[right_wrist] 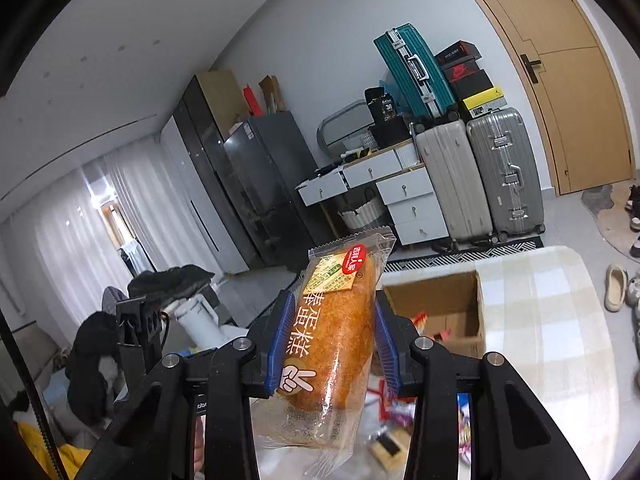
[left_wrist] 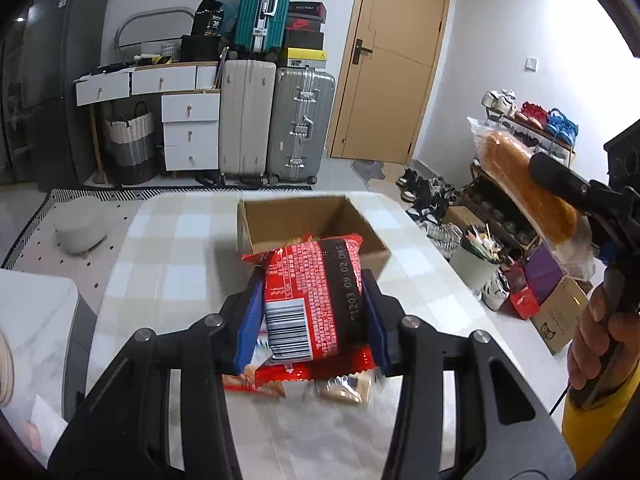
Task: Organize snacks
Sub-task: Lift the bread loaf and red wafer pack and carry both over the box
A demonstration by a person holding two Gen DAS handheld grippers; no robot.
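My left gripper (left_wrist: 312, 312) is shut on a red snack packet (left_wrist: 316, 300) with a barcode, held above the checked table (left_wrist: 168, 256). Just beyond it stands an open cardboard box (left_wrist: 296, 216). The right gripper (right_wrist: 332, 340) is shut on a long orange cake in clear wrap (right_wrist: 332, 344), raised high and pointing into the room. From the left wrist view that cake (left_wrist: 528, 196) and the right gripper (left_wrist: 560, 184) show at the right edge, with a hand (left_wrist: 596, 344) on the handle. The box (right_wrist: 440, 308) lies below the cake, with red wrappers inside.
More packets (left_wrist: 340, 388) lie on the table under the left gripper, and loose snacks (right_wrist: 392, 420) show under the right one. A shoe rack (left_wrist: 516, 152) and bin (left_wrist: 476, 264) stand right of the table. Suitcases (left_wrist: 276, 120), drawers and a door fill the far wall.
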